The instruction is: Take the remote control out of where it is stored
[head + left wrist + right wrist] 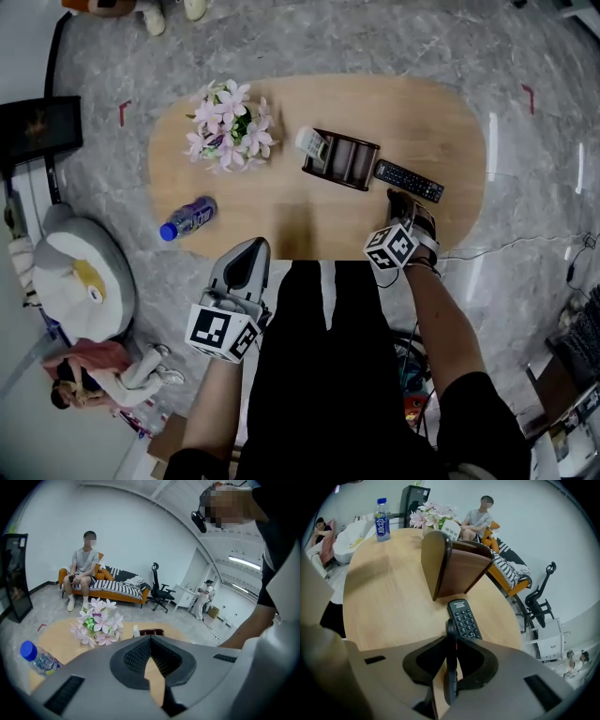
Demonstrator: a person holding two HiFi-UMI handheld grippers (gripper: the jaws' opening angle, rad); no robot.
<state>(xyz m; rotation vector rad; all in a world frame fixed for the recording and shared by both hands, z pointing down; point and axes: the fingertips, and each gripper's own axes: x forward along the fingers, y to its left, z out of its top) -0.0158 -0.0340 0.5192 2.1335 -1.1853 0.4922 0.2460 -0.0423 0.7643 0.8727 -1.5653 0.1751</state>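
An oval wooden table [375, 112] fills the upper half of the head view, with a brown holder [342, 157] standing near its middle. The right tongs [401, 202] hang over the lower right part of the table, near its front rim. In the right gripper view they [451, 638] are pinching a slim black remote [449, 667] that stands on edge between the pads, a small red button showing on its narrow side. It is out of the holder; whether its far end touches the tabletop cannot be told. Just ahead of it a black keypad remote [464, 618] lies flat with its buttons up, and in the head view this 2nd remote [409, 180] sits immediately right of the holder. A white remote [310, 143] stands upright in the holder's left compartment. From the right gripper view the holder [450, 566] shows its curved brown side, with a blue-capped bottle [382, 513] and pale pink flowers [433, 513] beyond it. The left tongs [253, 246] are at the lower left, just off the table's near edge, and the left gripper view shows their tips [150, 639] pressed together with nothing between them. The flowers [230, 127] stand at the table's upper left, and the bottle [189, 217] lies on its side near the left end.
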